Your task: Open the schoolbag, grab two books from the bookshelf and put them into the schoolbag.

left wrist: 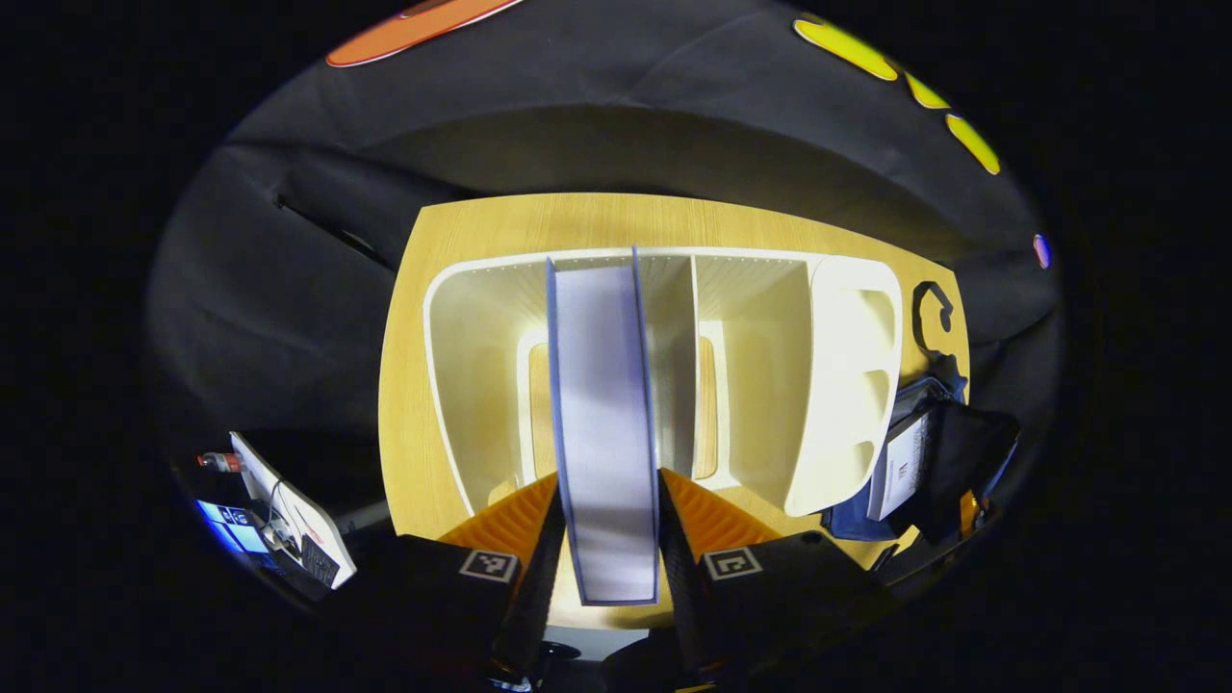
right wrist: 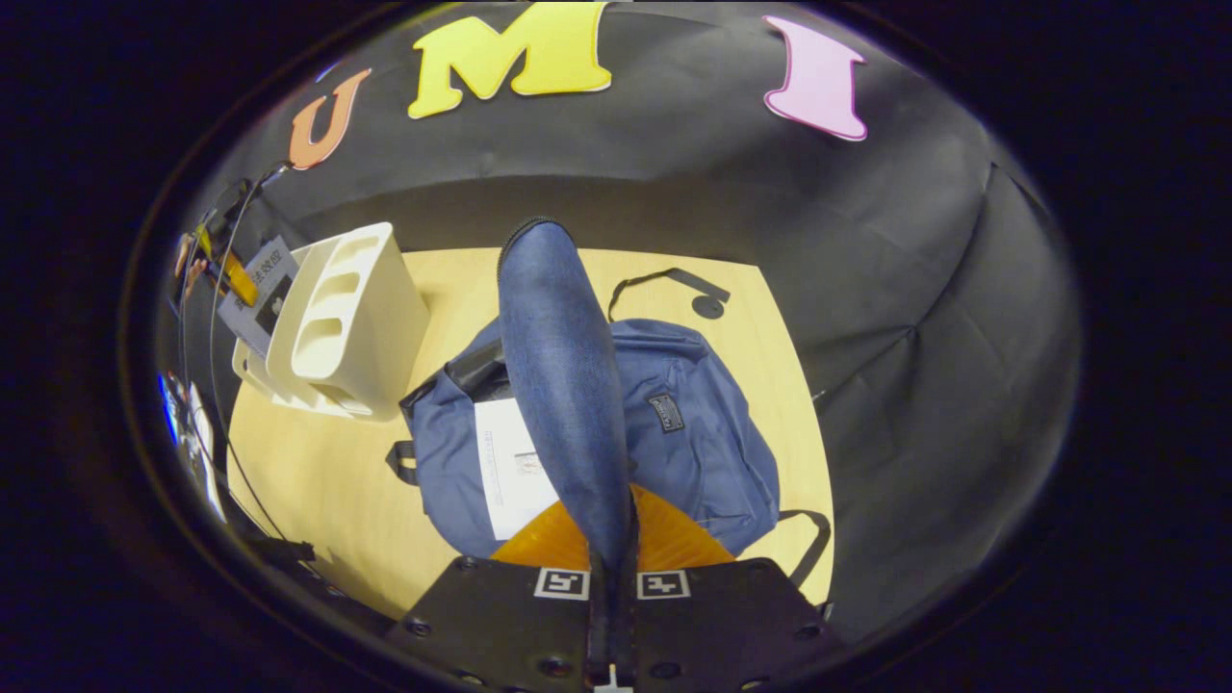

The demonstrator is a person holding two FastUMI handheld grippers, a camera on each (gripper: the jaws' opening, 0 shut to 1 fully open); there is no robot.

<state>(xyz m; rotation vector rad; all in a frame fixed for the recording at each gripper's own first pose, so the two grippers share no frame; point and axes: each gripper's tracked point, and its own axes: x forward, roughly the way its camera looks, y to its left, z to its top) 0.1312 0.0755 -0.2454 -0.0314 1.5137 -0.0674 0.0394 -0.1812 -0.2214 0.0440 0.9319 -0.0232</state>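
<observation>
Book (left wrist: 606,433) stands clamped between left gripper (left wrist: 610,539) jaws.

Open compartments on both sides of the book (left wrist: 604,433) inside the white bookshelf (left wrist: 847,385), split by an upright divider (left wrist: 693,356). Bag mouth of the schoolbag (right wrist: 693,423) half blocked by a raised flap (right wrist: 563,385); bare tabletop (right wrist: 318,481) between shelf and bag.

Table (left wrist: 423,289) looks like pale wood grain, matt. Shelf (left wrist: 847,385) smooth cream plastic, slight sheen. Book (left wrist: 604,433) has smooth paper-looking cover. Bag (right wrist: 712,433) is woven blue cloth, matt, flap (right wrist: 558,366) same fabric. Booth wall (right wrist: 914,289) matt black cloth.
</observation>
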